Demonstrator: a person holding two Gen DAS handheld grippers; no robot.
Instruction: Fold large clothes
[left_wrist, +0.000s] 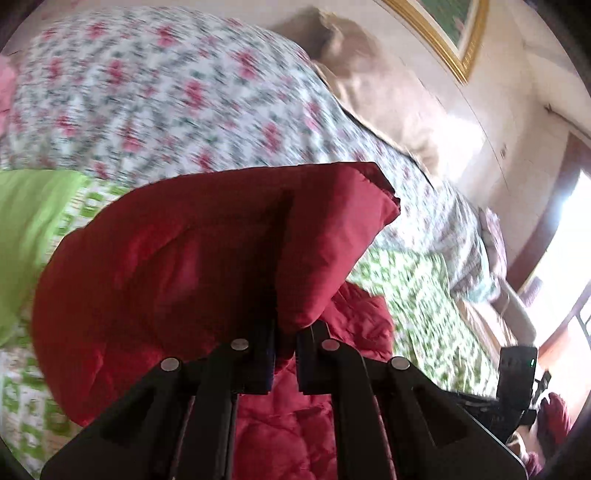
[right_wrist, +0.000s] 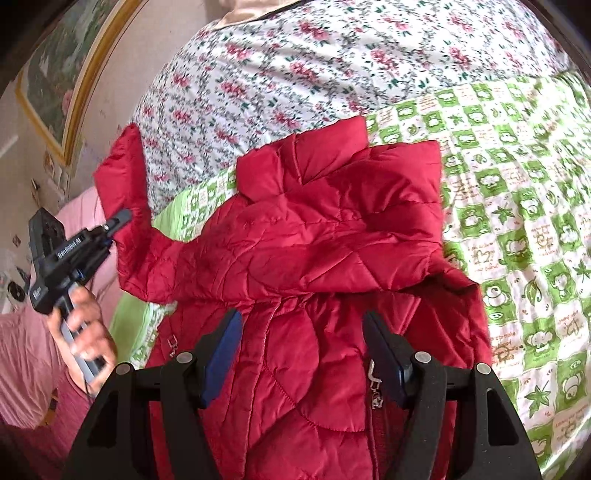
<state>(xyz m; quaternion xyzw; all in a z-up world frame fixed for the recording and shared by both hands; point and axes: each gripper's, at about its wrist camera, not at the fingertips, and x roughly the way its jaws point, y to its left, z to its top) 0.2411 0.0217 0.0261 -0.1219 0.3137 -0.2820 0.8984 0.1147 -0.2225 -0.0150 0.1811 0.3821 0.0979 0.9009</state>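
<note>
Red quilted jacket (right_wrist: 317, 236) on green-checked sheet (right_wrist: 517, 221) — right hand-held gripper (right_wrist: 301, 343) open above it; left hand-held gripper (right_wrist: 120, 218) pinching sleeve.

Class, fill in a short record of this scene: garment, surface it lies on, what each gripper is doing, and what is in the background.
garment: red quilted jacket, zip at front
surface: green-and-white patterned sheet, floral quilt behind
left gripper: shut on the jacket's sleeve, lifted off the bed
right gripper: open above the jacket front, holding nothing
background: gold-framed picture on wall
</note>
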